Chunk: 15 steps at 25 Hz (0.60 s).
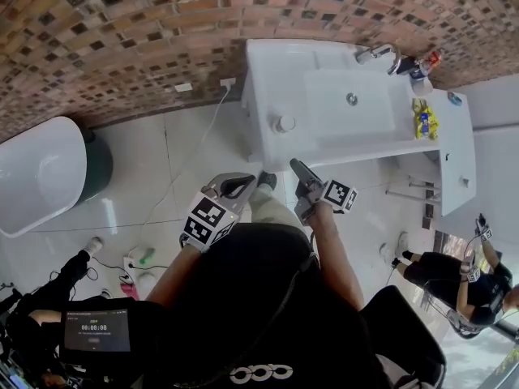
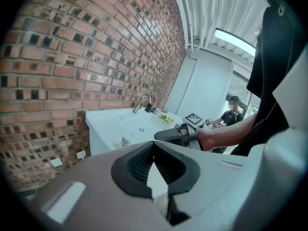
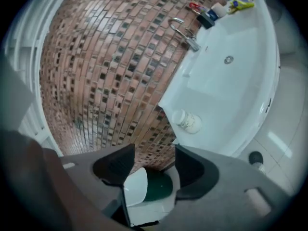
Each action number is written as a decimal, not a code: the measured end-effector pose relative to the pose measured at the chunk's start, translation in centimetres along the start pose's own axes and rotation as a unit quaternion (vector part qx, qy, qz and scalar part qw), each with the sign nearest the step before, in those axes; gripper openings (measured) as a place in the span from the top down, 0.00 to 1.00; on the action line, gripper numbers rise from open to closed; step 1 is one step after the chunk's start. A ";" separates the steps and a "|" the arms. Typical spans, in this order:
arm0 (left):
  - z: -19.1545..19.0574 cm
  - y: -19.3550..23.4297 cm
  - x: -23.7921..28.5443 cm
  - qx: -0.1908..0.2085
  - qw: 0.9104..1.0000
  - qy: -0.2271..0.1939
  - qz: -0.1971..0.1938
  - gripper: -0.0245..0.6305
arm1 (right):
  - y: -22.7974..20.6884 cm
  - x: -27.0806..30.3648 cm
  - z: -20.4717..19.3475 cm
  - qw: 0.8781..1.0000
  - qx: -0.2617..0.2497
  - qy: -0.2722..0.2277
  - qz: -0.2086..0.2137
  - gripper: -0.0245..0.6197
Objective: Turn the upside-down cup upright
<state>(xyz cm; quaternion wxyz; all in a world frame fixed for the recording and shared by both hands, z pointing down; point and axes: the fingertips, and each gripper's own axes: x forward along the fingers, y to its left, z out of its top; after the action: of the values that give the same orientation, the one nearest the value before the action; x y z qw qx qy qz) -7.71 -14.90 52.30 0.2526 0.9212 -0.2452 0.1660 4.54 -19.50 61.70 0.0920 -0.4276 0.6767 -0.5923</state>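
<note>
1 cup [image 1: 284, 124], white, round and faintly patterned, stood base up on the flat left ledge of 1 glossy white rectangular sink [image 1: 263, 71], just beside the basin. 1 curved chrome tap [image 1: 377, 53] sat at the back rim. The wall [image 1: 122, 39] was rough red-brown brick. 2 grey grippers hung well apart from the cup. The left gripper [image 1: 243, 183] had its ribbed black pads closed tip to tip, empty. The right gripper [image 1: 298, 168] had its jaws parted, nothing between.

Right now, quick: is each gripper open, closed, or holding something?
Left gripper: closed, holding nothing.
Right gripper: open, holding nothing.
</note>
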 end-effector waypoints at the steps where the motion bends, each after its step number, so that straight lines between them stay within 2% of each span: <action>1: 0.1 -0.3 -0.2 0.006 1.000 -0.002 -0.004 0.94 | 1.0 -0.6 -0.9 1.000 -0.023 0.004 0.003 0.61; 4: 0.3 -0.6 -1.1 0.022 1.000 -0.011 0.005 0.94 | 3.7 -1.2 -3.8 0.995 -0.097 0.029 0.019 0.79; 6: 0.3 -1.1 -1.7 0.023 0.999 -0.019 0.022 0.94 | 5.1 -1.7 -5.2 0.987 -0.148 0.046 0.031 0.85; 10: -0.8 -4.9 -1.7 0.033 0.998 -0.023 0.040 0.94 | 6.3 -4.7 -7.0 0.963 -0.259 0.066 0.037 0.97; 15: -4.2 -12.9 0.2 0.024 0.999 -0.024 0.040 0.94 | 5.6 -11.4 -9.5 0.929 -0.357 0.084 0.041 0.97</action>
<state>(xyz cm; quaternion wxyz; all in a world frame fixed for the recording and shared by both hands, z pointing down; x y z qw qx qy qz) -1.41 -2.96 50.90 0.2175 0.9202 -0.2837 0.1596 2.94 -5.24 55.07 -0.1000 -0.3527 0.8656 -0.3411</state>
